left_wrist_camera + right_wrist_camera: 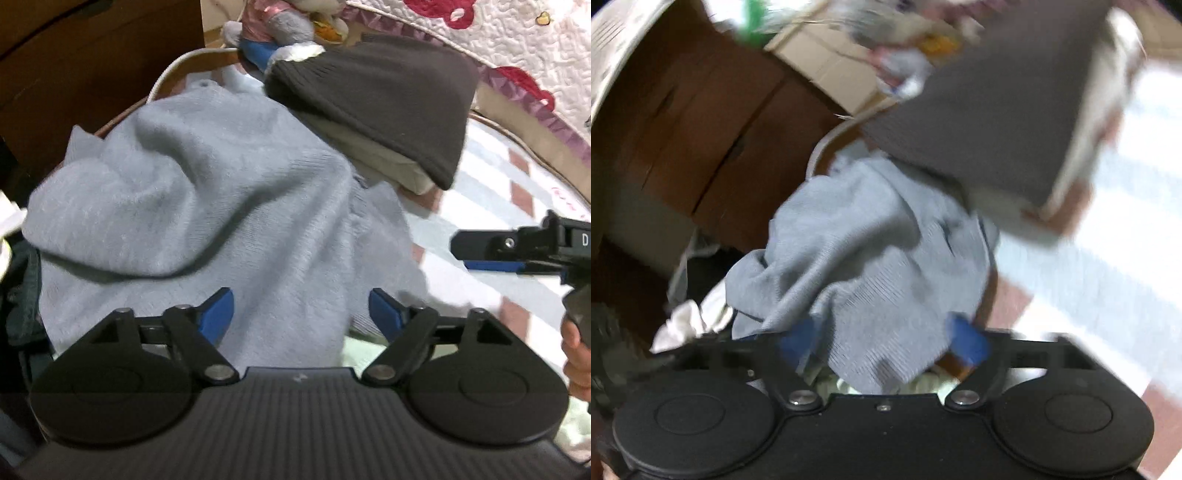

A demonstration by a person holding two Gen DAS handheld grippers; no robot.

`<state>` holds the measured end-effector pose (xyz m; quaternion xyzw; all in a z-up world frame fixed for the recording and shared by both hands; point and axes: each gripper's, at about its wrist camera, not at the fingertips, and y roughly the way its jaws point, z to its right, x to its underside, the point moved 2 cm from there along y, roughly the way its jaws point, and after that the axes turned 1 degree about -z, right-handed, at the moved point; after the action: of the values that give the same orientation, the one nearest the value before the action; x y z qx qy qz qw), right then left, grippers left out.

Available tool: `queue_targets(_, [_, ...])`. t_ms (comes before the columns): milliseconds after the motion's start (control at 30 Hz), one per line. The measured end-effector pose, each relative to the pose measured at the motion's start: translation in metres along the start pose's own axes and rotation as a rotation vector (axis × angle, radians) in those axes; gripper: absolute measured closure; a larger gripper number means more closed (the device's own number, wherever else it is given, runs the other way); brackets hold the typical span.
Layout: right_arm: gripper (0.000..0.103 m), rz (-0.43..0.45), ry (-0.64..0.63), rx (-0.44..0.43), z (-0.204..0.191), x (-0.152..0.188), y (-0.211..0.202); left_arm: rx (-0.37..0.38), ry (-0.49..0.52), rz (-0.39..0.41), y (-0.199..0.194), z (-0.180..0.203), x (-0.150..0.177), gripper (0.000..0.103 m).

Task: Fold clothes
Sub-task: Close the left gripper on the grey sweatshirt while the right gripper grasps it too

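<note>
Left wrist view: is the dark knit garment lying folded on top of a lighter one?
Yes, the dark knit garment sits folded atop a beige folded piece.

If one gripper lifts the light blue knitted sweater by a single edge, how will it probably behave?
The light blue sweater lies in deep soft folds, so it will probably hang limp and stretch instead of keeping shape. Its fuzzy knit looks easy to grip, not slippery. One part seems tucked under the folded dark garment, so pulling may drag or disturb that pile.

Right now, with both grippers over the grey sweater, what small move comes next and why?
Probably lower the left gripper and close it on the crumpled grey sweater. Its blue fingers stand apart with knit between them, unpinched, and the right gripper is equally open, so nothing is held yet.
</note>
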<state>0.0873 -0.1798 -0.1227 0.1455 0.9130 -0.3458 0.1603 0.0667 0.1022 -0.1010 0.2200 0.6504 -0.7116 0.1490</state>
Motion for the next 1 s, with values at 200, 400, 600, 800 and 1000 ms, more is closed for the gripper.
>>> queue_targets(200, [0.010, -0.062, 0.264, -0.064, 0.042, 0.012, 0.045, -0.104, 0.065, 0.023, -0.002, -0.007, 0.001, 0.087])
queue_targets(400, [0.073, -0.008, 0.316, -0.186, 0.032, 0.016, 0.076, -0.085, 0.076, 0.038, -0.010, -0.011, 0.008, 0.082])
queue_targets(600, [0.091, 0.139, 0.132, -0.258, -0.013, -0.007, 0.029, -0.084, 0.192, -0.018, 0.009, 0.007, 0.018, 0.036])
queue_targets(800, [0.097, 0.218, 0.037, -0.332, -0.043, -0.026, -0.016, -0.138, 0.116, -0.011, 0.028, -0.003, 0.001, 0.062])
queue_targets(1000, [0.097, 0.211, 0.002, -0.315, -0.040, -0.026, -0.019, -0.315, 0.131, 0.194, 0.000, -0.013, -0.009, 0.092])
